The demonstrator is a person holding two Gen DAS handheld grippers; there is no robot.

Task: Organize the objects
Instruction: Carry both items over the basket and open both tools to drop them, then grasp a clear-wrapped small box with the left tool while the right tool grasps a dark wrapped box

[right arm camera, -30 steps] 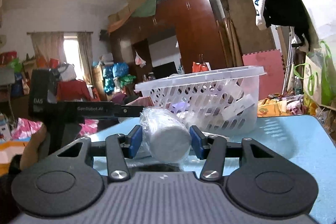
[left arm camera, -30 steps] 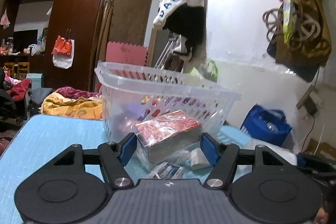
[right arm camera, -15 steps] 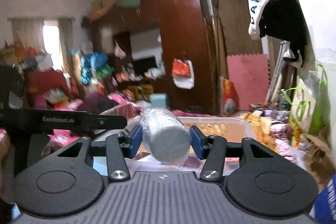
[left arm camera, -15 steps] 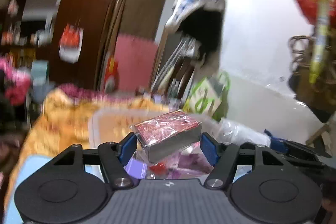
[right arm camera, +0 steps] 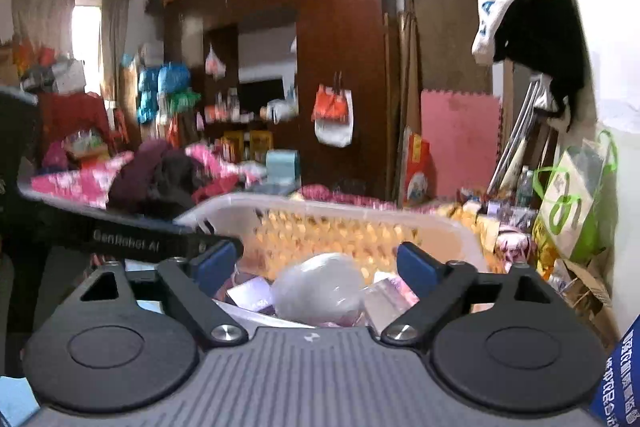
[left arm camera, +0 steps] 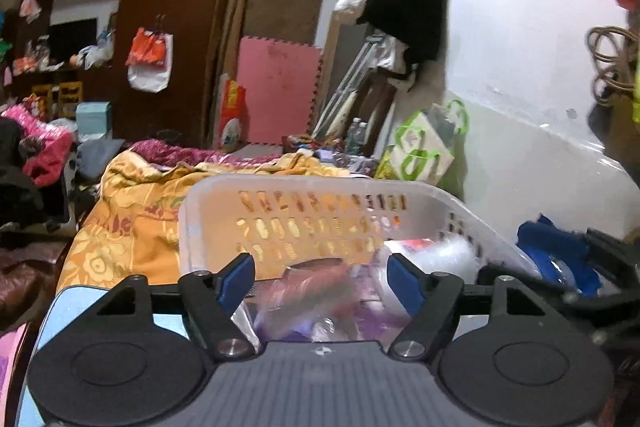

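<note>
My left gripper (left arm camera: 322,277) is spread wide, pads apart, gripping nothing. It hangs over the near edge of the basket (left arm camera: 320,187). The red packet (left arm camera: 316,285) lies blurred just below and ahead, between the pads but clear of both, inside the basket.

My right gripper (right arm camera: 316,267) is also wide open and empty. The white roll (right arm camera: 320,287) sits below and between its pads, touching neither, resting among other wrapped items in the basket (right arm camera: 340,209). My left gripper's finger (right arm camera: 128,237) crosses in from the left, just ahead of my right gripper's left pad (right arm camera: 214,261).
</note>
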